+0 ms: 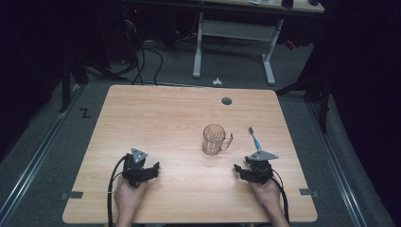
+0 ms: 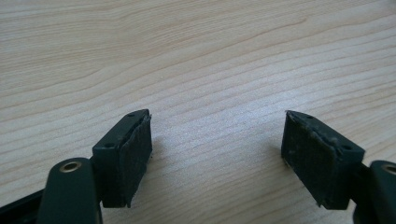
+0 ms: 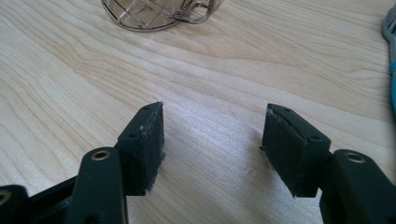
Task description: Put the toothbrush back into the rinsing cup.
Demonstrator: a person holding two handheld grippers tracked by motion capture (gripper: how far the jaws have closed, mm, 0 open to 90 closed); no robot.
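A clear glass mug (image 1: pixel 213 139) with a handle on its right stands upright near the middle of the wooden table (image 1: pixel 156 118). A blue and grey toothbrush (image 1: pixel 255 138) lies to the right of it. My left gripper (image 1: pixel 152 169) rests low at the front left, held by a hand, with its jaws open over bare wood (image 2: pixel 217 154). My right gripper (image 1: pixel 239 170) sits at the front right, just in front of the toothbrush, also open with nothing between its jaws (image 3: pixel 215 144). In the right gripper view the mug's base (image 3: pixel 154 11) is ahead at the top and the toothbrush (image 3: pixel 391 46) is at the right edge.
A round grommet hole (image 1: pixel 226 100) lies near the table's far edge. Behind the table stand a white desk frame (image 1: pixel 234 42) and cables (image 1: pixel 142 61) on the grey floor. Metal rails run along both sides of the table.
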